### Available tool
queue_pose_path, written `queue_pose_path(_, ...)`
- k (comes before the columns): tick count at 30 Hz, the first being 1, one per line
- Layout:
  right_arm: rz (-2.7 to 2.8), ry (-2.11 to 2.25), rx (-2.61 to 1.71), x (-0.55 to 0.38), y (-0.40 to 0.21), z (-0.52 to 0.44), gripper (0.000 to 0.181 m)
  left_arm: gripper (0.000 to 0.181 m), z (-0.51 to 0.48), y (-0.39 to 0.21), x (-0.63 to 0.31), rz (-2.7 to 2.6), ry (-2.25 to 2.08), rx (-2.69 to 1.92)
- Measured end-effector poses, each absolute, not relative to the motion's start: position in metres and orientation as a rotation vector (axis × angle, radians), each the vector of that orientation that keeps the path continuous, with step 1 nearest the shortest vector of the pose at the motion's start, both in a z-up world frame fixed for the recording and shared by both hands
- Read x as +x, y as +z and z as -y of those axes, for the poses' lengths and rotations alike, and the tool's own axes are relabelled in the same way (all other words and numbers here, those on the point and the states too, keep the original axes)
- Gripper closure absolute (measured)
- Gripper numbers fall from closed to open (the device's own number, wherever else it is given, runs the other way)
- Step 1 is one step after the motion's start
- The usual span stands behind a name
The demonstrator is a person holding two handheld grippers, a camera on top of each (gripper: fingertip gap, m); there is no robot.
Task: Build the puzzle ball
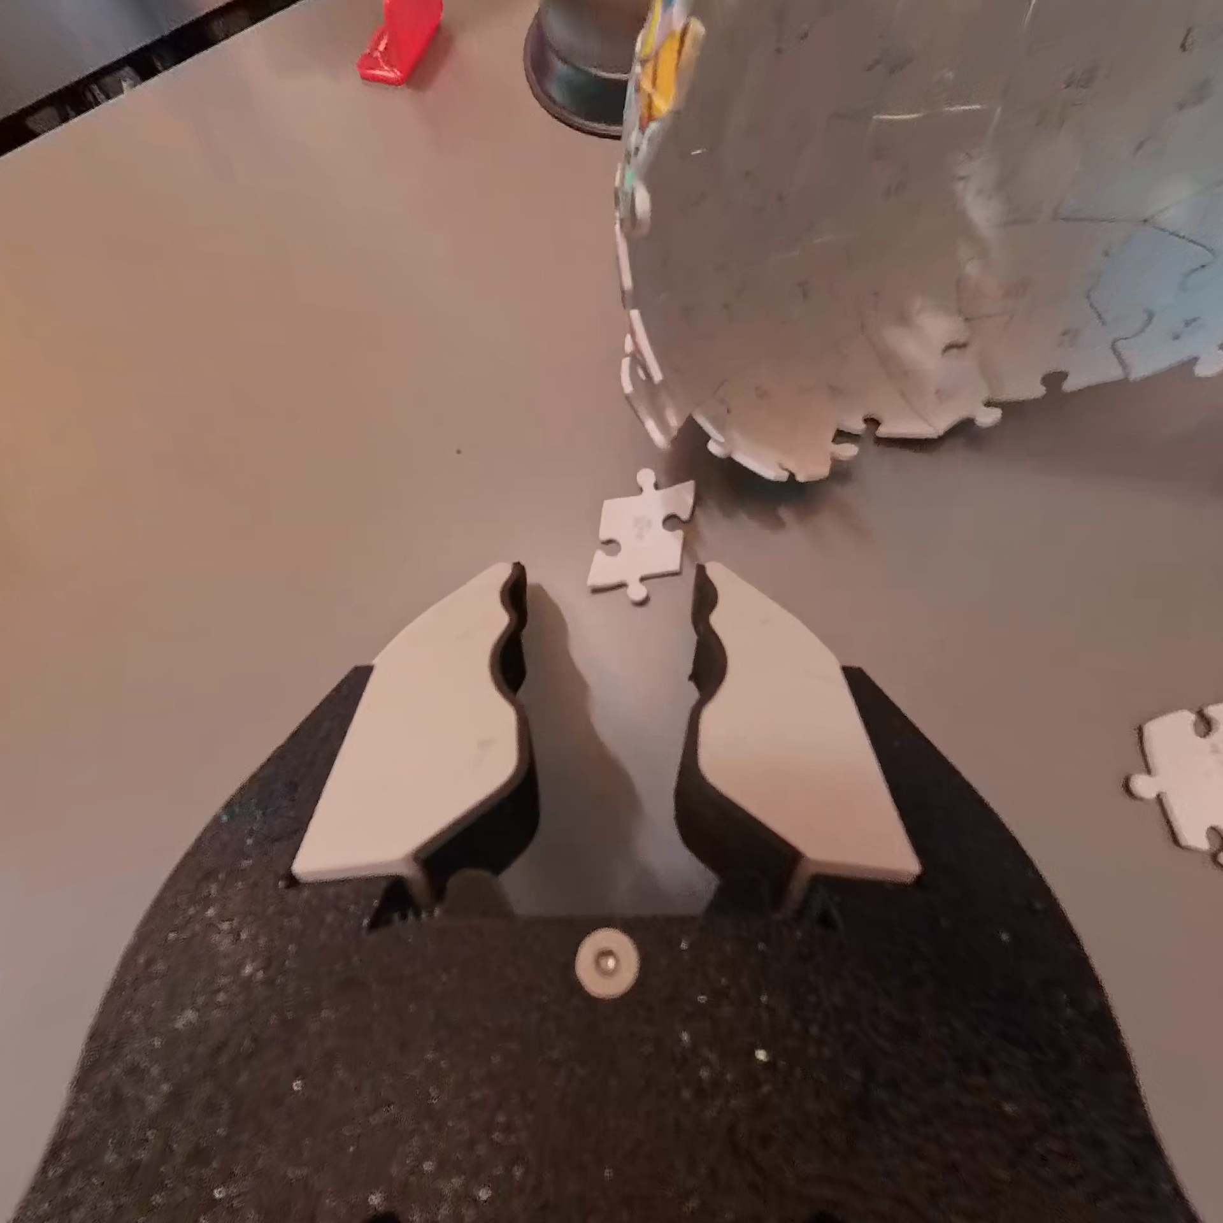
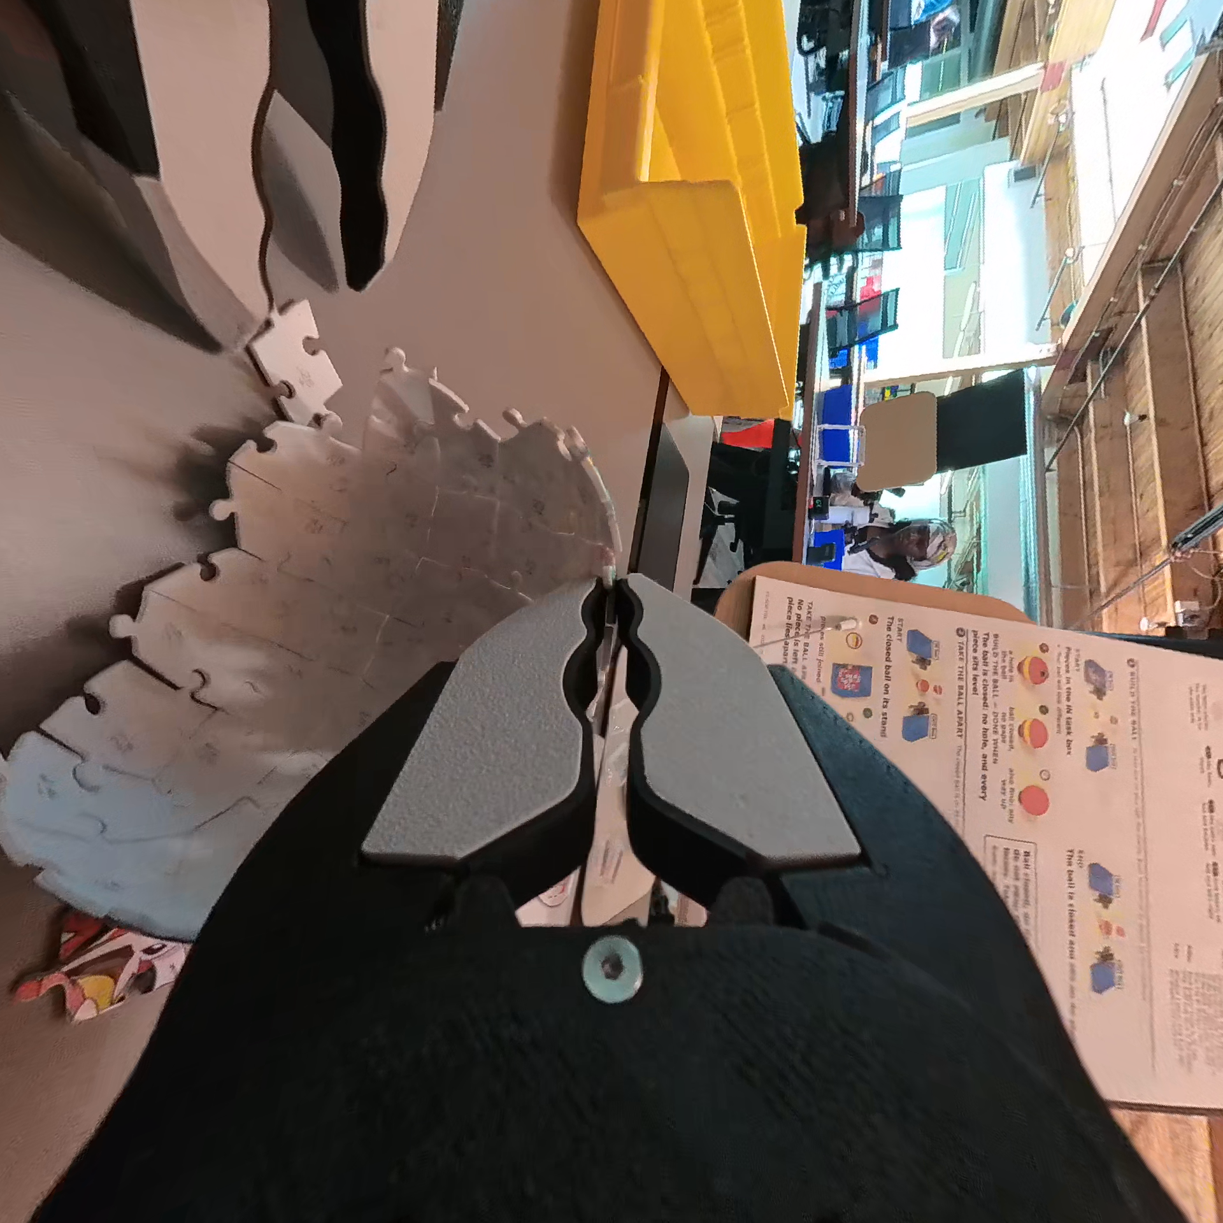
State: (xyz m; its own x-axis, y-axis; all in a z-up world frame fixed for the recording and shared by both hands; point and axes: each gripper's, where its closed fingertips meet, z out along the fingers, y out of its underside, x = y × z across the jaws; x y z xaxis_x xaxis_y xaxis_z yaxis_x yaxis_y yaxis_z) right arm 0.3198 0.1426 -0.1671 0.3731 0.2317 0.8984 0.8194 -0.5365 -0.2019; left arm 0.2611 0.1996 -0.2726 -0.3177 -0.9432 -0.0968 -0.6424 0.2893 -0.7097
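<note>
The part-built puzzle ball shell [image 1: 893, 251] stands on its jagged edge on the grey table, its silver inner side facing me. It also shows in the right wrist view [image 2: 344, 595]. My right gripper [image 2: 612, 589] is shut on the shell's rim and holds it up. A loose white puzzle piece [image 1: 638, 536] lies flat on the table just in front of my left gripper [image 1: 609, 576], which is open and empty, fingertips either side of the piece's near end. The piece [image 2: 298, 370] and the left gripper's fingers [image 2: 198, 165] show at the upper left of the right wrist view.
Another loose piece [image 1: 1184, 781] lies at the right. A red block [image 1: 400, 43] and a dark round stand [image 1: 576, 73] sit at the far side. A yellow bin [image 2: 701, 218], an instruction sheet [image 2: 993, 827] and a coloured puzzle fragment [image 2: 92, 973] are in the right wrist view. My hands' fingertips stand some 12 cm from each other. The loose piece [image 1: 1184, 781] sits 12 cm or so from the ends of my left fingers.
</note>
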Motion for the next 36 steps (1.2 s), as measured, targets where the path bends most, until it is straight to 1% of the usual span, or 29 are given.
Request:
queue_pose_path(3, 0.886, -1.136, -1.992, 0.321, -0.167, -0.141, 0.178, 0.138, -0.194, -0.274, 0.268, -2.081, -0.775, -1.422)
queue_pose_path(6, 0.898, -1.153, -1.985, 0.317, -0.166, -0.142, 0.178, 0.159, -0.188, -0.276, 0.27, -2.102, -0.802, -1.474)
queue_pose_path(19, 0.994, -1.288, -1.995, 0.3, -0.169, -0.154, 0.178, 0.159, -0.198, -0.275, 0.242, -1.872, -0.802, -1.722)
queue_pose_path(24, 0.994, -1.344, -2.045, 0.298, -0.17, -0.157, 0.178, 0.147, -0.193, -0.276, 0.24, -1.857, -0.788, -1.731)
queue_pose_path(29, 1.017, -1.404, -2.066, 0.293, -0.171, -0.16, 0.178, 0.15, -0.191, -0.275, 0.24, -1.851, -0.806, -1.743)
queue_pose_path(36, 1.161, -1.439, -2.075, 0.292, -0.177, -0.17, 0.178, 0.146, -0.185, -0.269, 0.233, -1.894, -0.922, -1.738)
